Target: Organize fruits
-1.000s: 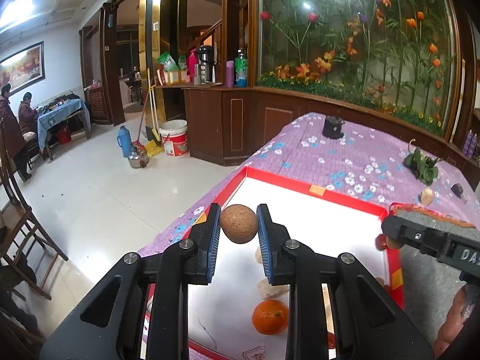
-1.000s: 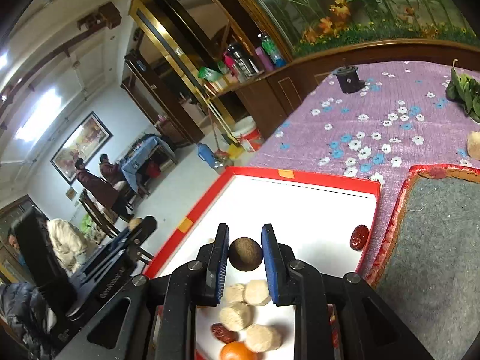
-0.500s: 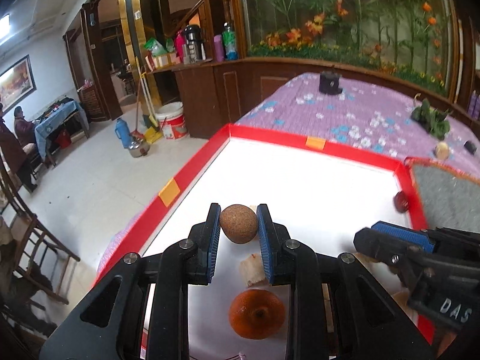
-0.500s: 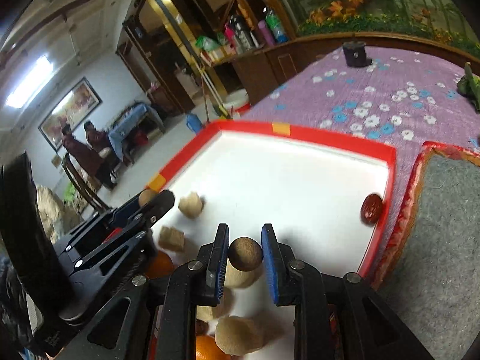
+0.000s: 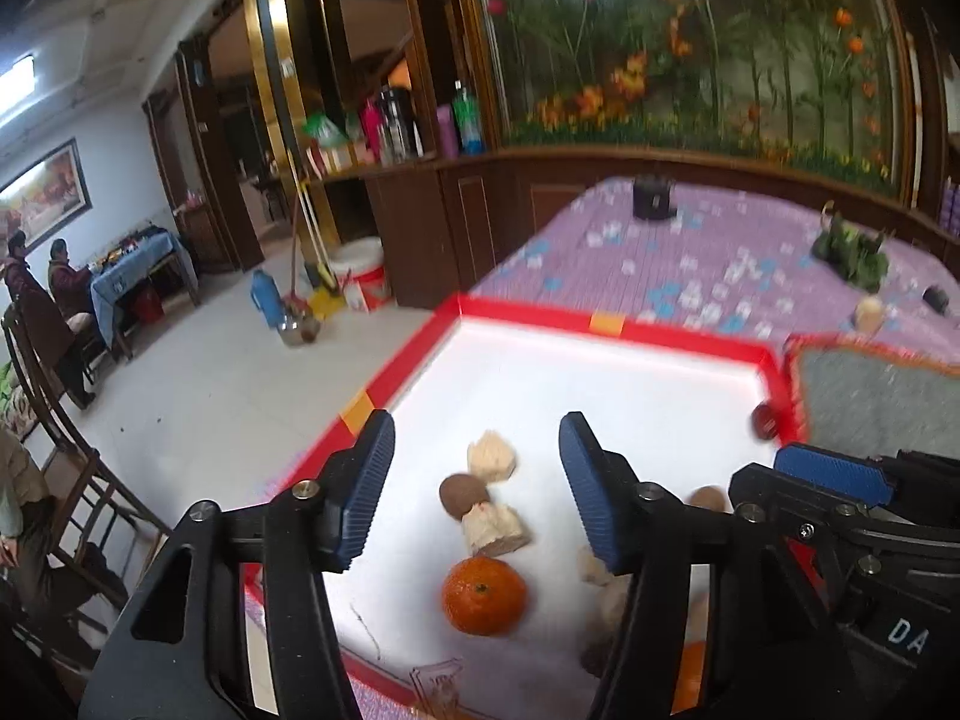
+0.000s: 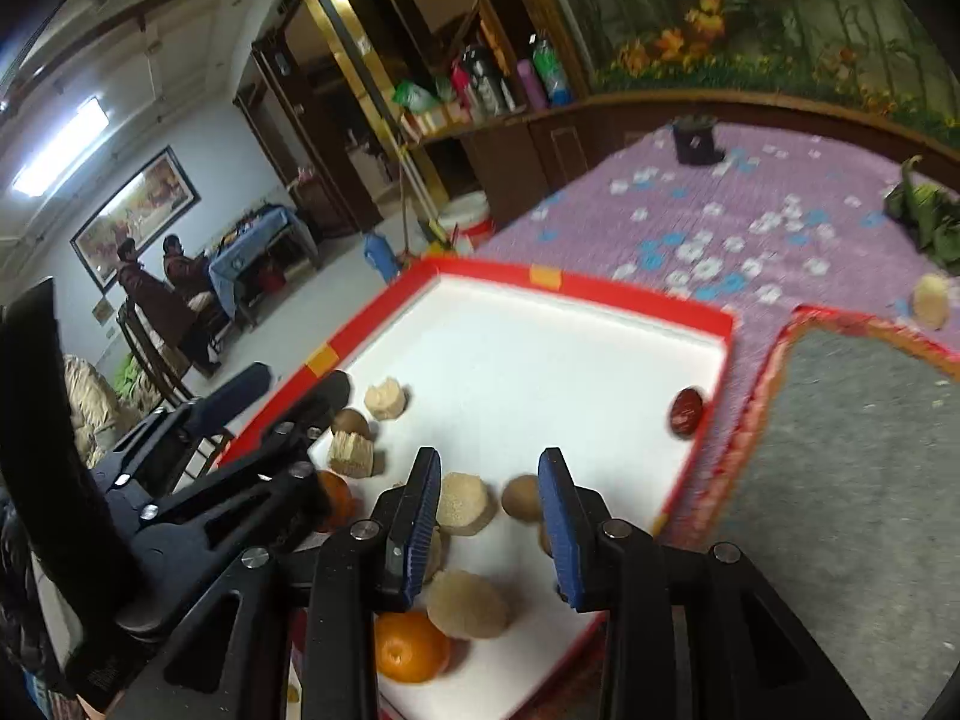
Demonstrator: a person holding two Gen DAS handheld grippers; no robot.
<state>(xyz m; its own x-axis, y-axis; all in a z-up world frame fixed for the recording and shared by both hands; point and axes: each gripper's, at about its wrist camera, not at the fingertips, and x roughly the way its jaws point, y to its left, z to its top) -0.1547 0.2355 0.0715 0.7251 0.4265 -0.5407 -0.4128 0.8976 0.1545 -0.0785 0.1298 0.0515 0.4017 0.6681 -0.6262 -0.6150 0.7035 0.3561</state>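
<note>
A white tray with a red rim (image 5: 540, 313) (image 6: 576, 283) lies on the purple flowered cloth. My left gripper (image 5: 477, 480) is open and empty above a brown round fruit (image 5: 462, 495), pale cut chunks (image 5: 491, 462) and an orange (image 5: 483, 596) in the tray. My right gripper (image 6: 489, 519) is open and empty above another brown round fruit (image 6: 521, 498), pale chunks (image 6: 465, 504) and an orange (image 6: 411, 645). A red date (image 6: 685, 411) (image 5: 763, 420) lies at the tray's right wall.
A grey mat with a red-orange border (image 6: 852, 480) (image 5: 876, 402) lies right of the tray. On the cloth beyond are a pale chunk (image 6: 930, 300), green leaves (image 6: 924, 213) and a black cup (image 6: 695, 138). The table's left edge drops to the floor.
Both grippers have opened. Each brown round fruit they held now lies in the tray among the pale chunks. Both grippers have moved lower over the tray.
</note>
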